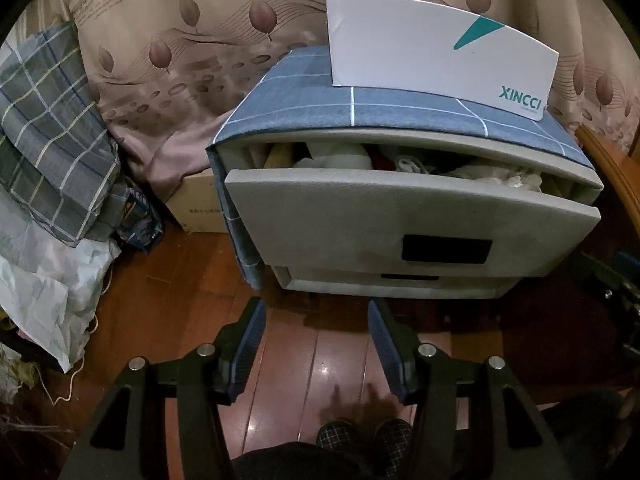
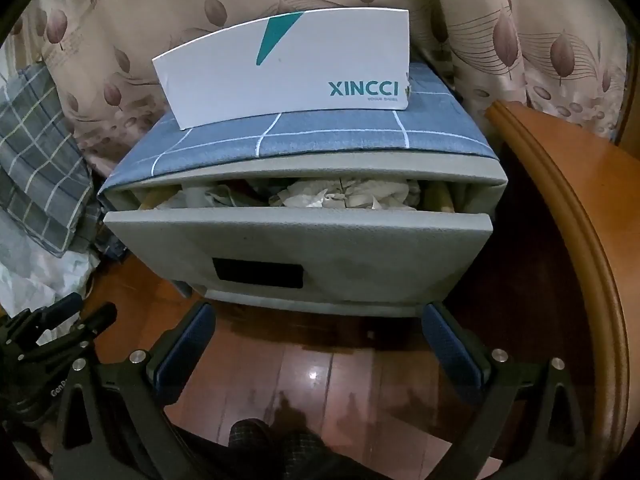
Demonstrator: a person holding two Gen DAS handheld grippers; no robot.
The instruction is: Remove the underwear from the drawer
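Underwear lies crumpled in the top drawer of a small fabric cabinet, pale cloth heaped along the gap between the drawer front and the cabinet's frame; which pieces are which cannot be told. The drawer is pulled partway out. In the left view the same heap shows at 1 o'clock from the left tongs, with white cloth, a red scrap and a yellowish roll at the drawer's left end. A lower drawer sits closed beneath, only its top edge visible.

On the cabinet's blue checked top stands a white box printed XINCCI (upright, leaning toward the curtain behind).

The left tongs stand apart with nothing between them, over the wooden floor at 6 o'clock of the cabinet. The right tongs are spread wider, also empty, their tips just below the drawer front. From the right view the left tongs appear at 8 o'clock.

A checked bundle and pale bags pile at 9 o'clock of the cabinet, a cardboard box tucked beside it. A wooden edge curves at 3 o'clock. Slippers show at 6 o'clock.
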